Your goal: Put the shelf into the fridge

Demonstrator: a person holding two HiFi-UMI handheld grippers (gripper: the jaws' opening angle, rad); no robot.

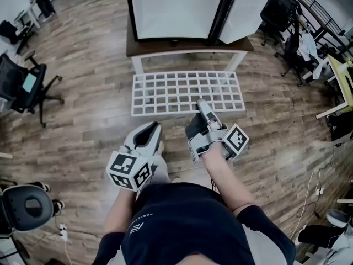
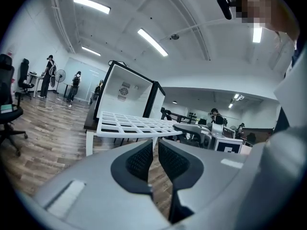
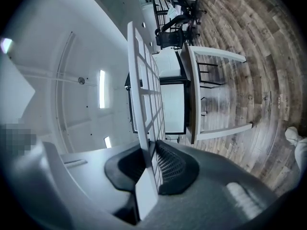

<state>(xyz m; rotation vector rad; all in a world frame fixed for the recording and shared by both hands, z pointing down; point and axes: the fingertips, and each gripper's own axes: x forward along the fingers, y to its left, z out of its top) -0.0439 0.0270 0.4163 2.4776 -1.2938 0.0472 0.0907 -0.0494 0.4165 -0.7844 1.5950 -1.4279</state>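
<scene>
Wooden floor (image 1: 83,87) below; fridge (image 1: 176,10) top cut off; right gripper (image 1: 202,106) clamps shelf (image 1: 165,112) edge, left gripper (image 1: 153,129) jaws nearly together, empty

You stand on a wood-plank floor (image 1: 83,109), with black office chairs (image 1: 25,87) off to your left. Ahead stands a table (image 1: 187,53) with a brown top and white legs. Overhead, long strip lights (image 2: 152,42) run across a white ceiling (image 2: 201,13).

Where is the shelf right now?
Head view, centre: the white shelf hangs level above the floor, its near edge clamped in the right gripper, just in front of the fridge on its low table.
</scene>
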